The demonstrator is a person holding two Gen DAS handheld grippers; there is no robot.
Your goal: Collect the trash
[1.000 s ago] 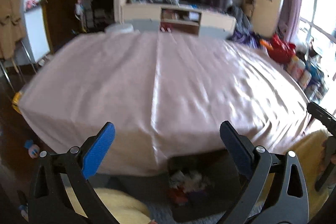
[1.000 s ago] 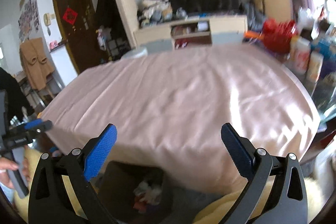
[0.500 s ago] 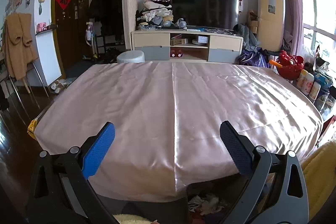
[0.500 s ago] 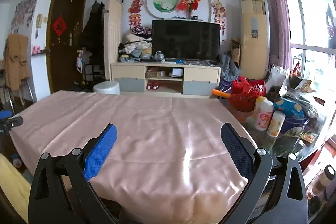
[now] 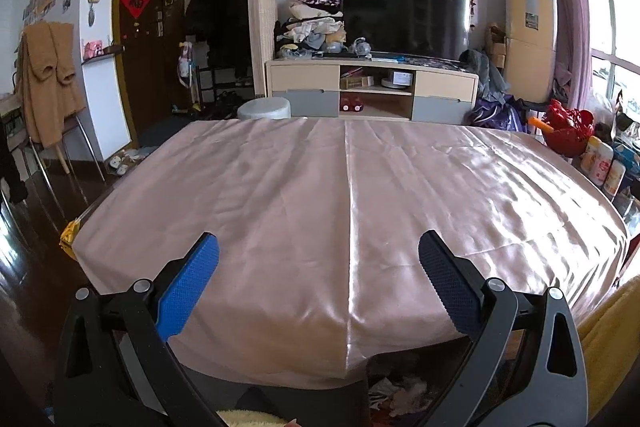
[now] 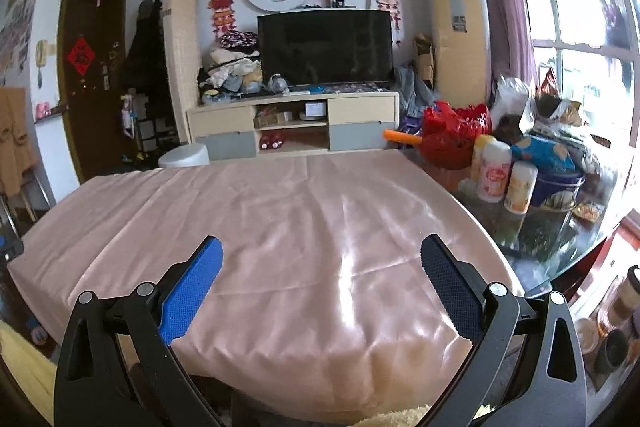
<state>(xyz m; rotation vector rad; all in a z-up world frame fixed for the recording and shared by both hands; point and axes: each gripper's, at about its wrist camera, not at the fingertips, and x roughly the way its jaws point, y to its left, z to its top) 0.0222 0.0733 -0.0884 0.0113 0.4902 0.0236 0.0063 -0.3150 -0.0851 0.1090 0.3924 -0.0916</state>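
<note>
1. Left gripper point(image 5: 318, 261), at the bottom of its frame, has its jaws spread wide and holds nothing; right gripper point(image 6: 320, 263) likewise.
2. Crumpled trash point(image 5: 394, 393) lies bottom centre, under the table's edge.
3. A pink tablecloth point(image 5: 344, 187) fills mid-frame.
4. A television point(image 5: 404, 21) stands upper centre.

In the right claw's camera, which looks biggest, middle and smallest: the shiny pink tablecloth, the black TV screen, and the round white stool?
1. Shiny pink tablecloth, by far the biggest.
2. Black TV screen.
3. Round white stool, the smallest.
The tablecloth is also nearest the camera, so it looks extra large.
</note>
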